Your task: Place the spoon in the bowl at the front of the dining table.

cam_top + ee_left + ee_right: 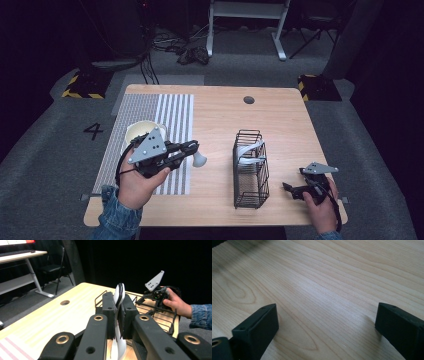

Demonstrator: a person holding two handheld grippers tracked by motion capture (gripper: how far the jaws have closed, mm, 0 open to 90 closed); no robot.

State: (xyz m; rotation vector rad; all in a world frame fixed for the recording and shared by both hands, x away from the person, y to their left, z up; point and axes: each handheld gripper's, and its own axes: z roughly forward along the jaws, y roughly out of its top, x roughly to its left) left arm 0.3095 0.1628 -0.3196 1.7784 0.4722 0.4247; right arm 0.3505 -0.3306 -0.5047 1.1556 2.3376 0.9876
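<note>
My left gripper (pixel 192 149) is shut on a white spoon (pixel 199 159), held over the right edge of the striped mat (pixel 172 115). In the left gripper view the spoon (pixel 119 293) stands edge-on between the closed jaws of the left gripper (pixel 117 312). A black wire basket (pixel 250 172) stands in the middle of the table with white utensils (pixel 248 152) inside. My right gripper (pixel 291 189) sits low by the front right corner, open. In the right gripper view, the right gripper (pixel 325 322) has its jaws spread wide over bare wood.
A cream bowl (pixel 136 131) rests on the mat behind my left hand. The wooden table (pixel 220 120) has a round cable hole (pixel 249 100) near its far edge. Beyond the table are a white desk frame (pixel 247 20) and cables on the floor.
</note>
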